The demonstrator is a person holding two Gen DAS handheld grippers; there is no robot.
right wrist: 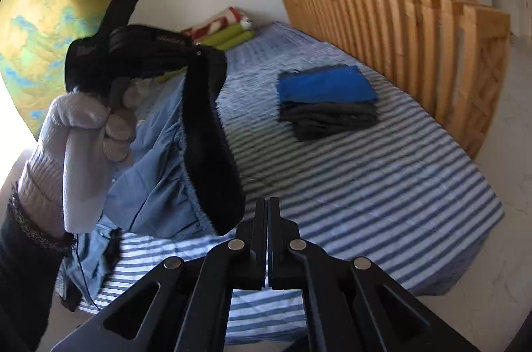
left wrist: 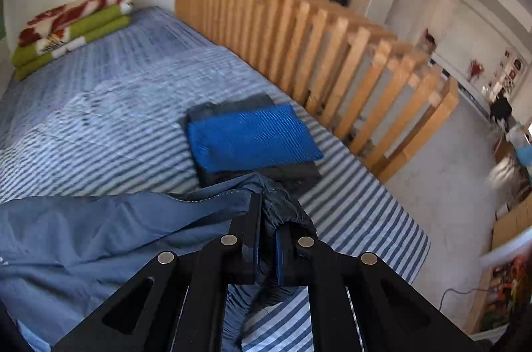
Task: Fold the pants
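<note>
- Left gripper (left wrist: 266, 239) pinches bunched blue pants (left wrist: 99, 229) at lower frame.
- Right gripper (right wrist: 267, 239) is closed, empty.
- Striped bed (right wrist: 365, 185) lies bare right of the folded stack (right wrist: 327, 100).

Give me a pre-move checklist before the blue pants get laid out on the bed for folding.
1. Left gripper has a firm hold on the blue pants: ok, fabric is bunched between its fingers.
2. Right gripper ready to take a second hold: not ok, its fingers are shut on nothing.
3. Free space on the striped bedspread: ok, the near stretch is bare.
4. Folded stack out of the way: ok, it sits farther back near the wooden railing.
5. Pants hanging free of tangles: cannot tell, the lower part is crumpled and partly hidden.
6. Gloved hand clear of the cloth: ok, it grips only the handle.
</note>
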